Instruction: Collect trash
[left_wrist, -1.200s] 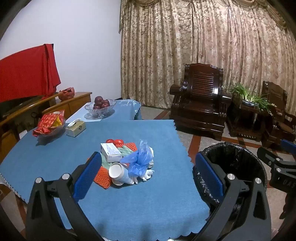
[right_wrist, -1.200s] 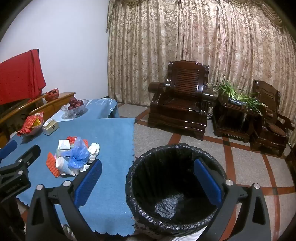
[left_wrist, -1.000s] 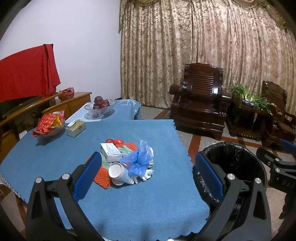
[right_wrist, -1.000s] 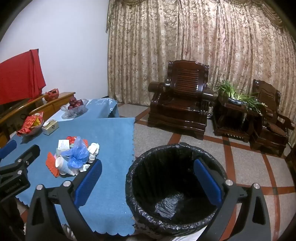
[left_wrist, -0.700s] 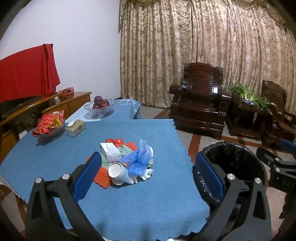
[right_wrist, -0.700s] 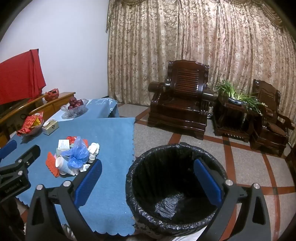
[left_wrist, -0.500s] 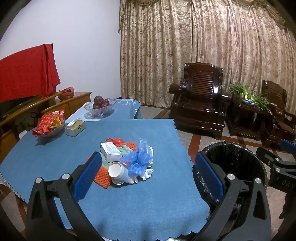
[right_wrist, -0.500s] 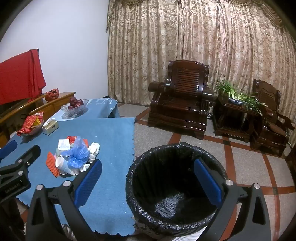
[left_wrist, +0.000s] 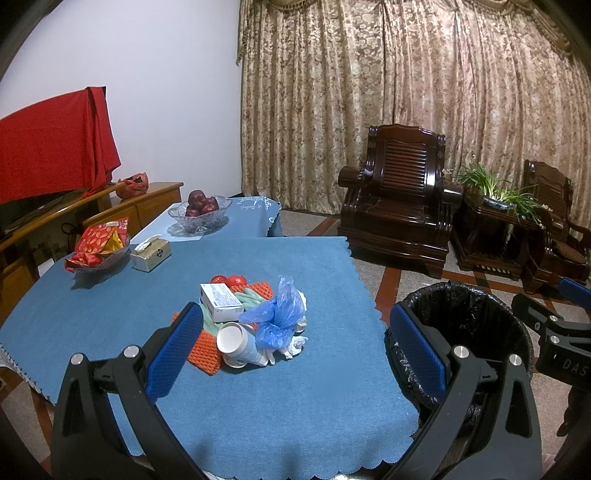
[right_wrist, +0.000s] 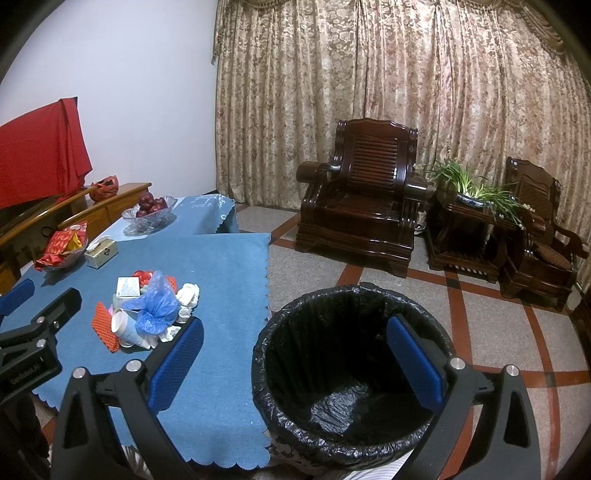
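Nothing is picked yet — the left gripper (left_wrist: 295, 347) and right gripper (right_wrist: 295, 354) both gape wide, empty. The trash pile (left_wrist: 255, 325) sits mid-tablecloth (left_wrist: 295, 406), beside the black-lined bin (right_wrist: 351, 373) — next, reach in and pinch one piece, likely the paper cup (left_wrist: 236, 341).

In my left wrist view, the trash pile (left_wrist: 255, 325) lies at frame centre on the surface (left_wrist: 258, 398), with the box (left_wrist: 221, 307) on its upper-left part, the cup (left_wrist: 236, 341) at its lower edge and the bag (left_wrist: 277, 317) on its right. The snack dish (left_wrist: 99, 248) and tissue box (left_wrist: 150, 253) sit at the upper left, the fruit bowl (left_wrist: 199, 214) above them. The bin (left_wrist: 461, 332) stands on the floor at the lower right, just beside the surface; the armchair (left_wrist: 400, 206) is above it in the frame.
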